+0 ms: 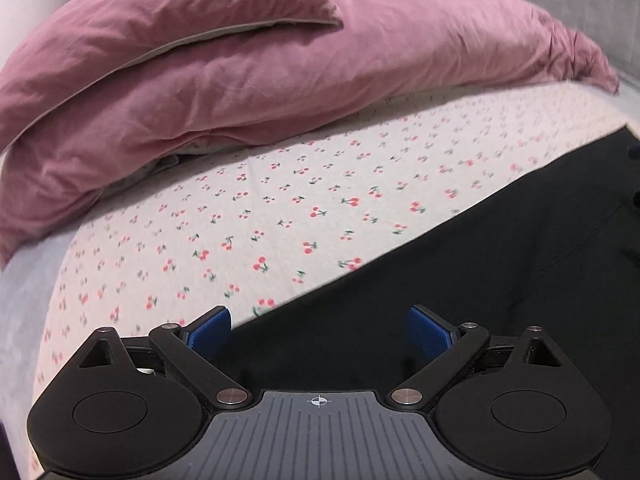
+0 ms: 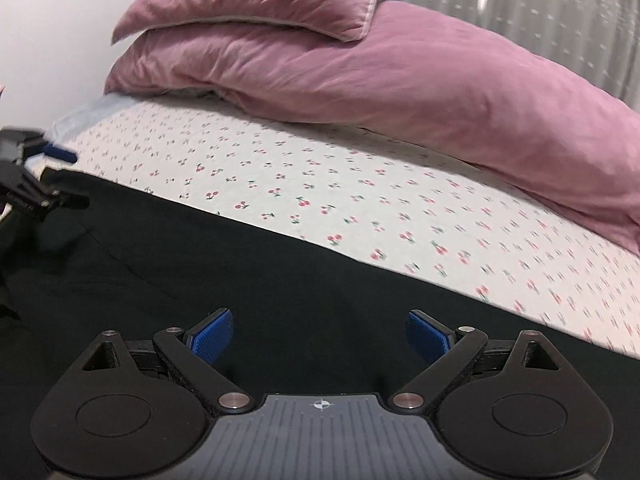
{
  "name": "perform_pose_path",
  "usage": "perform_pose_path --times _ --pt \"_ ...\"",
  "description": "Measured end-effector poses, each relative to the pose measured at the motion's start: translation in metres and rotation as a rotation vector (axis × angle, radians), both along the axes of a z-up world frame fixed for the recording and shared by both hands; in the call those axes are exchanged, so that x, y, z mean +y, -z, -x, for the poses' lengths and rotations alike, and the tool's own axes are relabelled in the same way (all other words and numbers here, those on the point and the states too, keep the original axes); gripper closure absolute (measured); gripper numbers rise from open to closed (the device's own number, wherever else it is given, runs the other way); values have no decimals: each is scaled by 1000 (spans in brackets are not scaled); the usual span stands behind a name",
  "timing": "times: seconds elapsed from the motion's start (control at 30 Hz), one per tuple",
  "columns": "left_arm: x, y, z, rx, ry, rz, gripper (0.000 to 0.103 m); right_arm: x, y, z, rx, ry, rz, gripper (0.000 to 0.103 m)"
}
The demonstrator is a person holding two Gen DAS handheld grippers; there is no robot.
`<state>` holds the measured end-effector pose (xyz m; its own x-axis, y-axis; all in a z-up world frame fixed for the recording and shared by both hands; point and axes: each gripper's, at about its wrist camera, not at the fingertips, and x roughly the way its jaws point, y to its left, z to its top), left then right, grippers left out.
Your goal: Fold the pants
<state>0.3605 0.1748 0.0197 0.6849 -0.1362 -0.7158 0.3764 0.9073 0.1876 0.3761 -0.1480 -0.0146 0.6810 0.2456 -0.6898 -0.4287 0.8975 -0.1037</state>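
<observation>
Black pants lie flat on a bed sheet printed with cherries. In the left wrist view they fill the lower right. My left gripper is open and empty, its blue pads spread over the pants' far edge. In the right wrist view the pants cover the lower half. My right gripper is open and empty above the black cloth. The left gripper shows at the left edge of the right wrist view, at the pants' end.
A pink duvet with a pink pillow on top lies heaped along the far side of the bed, also in the right wrist view. A grey curtain hangs behind. The bed's edge drops off at left.
</observation>
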Motion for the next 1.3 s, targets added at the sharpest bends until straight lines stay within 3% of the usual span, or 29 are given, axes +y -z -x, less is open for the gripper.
perform_pose_path --times 0.1,0.23,0.43,0.6,0.73,0.83,0.87,0.9,0.97,1.07,1.2,1.3 --pt "-2 11 -20 -4 42 -58 6 16 6 -16 11 -52 34 10" --pt "2 28 -48 50 54 -102 6 31 16 -37 4 -145 66 11" --pt "14 38 -63 90 81 -30 5 33 33 -67 13 -219 103 12" --pt "18 40 -67 114 93 -1 7 23 45 -89 52 -210 8 12" --pt "19 38 -67 144 112 39 28 24 50 -96 86 -224 -25 13" --pt "12 36 -60 150 139 44 56 25 47 -94 101 -239 -46 37" --pt "10 35 -59 155 144 42 65 26 46 -93 99 -242 -51 59" --pt "8 34 -57 162 143 44 69 27 44 -90 95 -243 -54 85" --pt "6 34 -55 168 136 37 80 33 42 -81 71 -232 -16 98" --pt "3 33 -48 145 103 -5 97 45 40 -65 16 -221 52 103" --pt "-5 24 -30 94 51 -65 101 46 18 -38 -71 -197 65 103" --pt "-2 6 -14 62 4 -22 102 45 -8 -10 -126 -198 57 103"
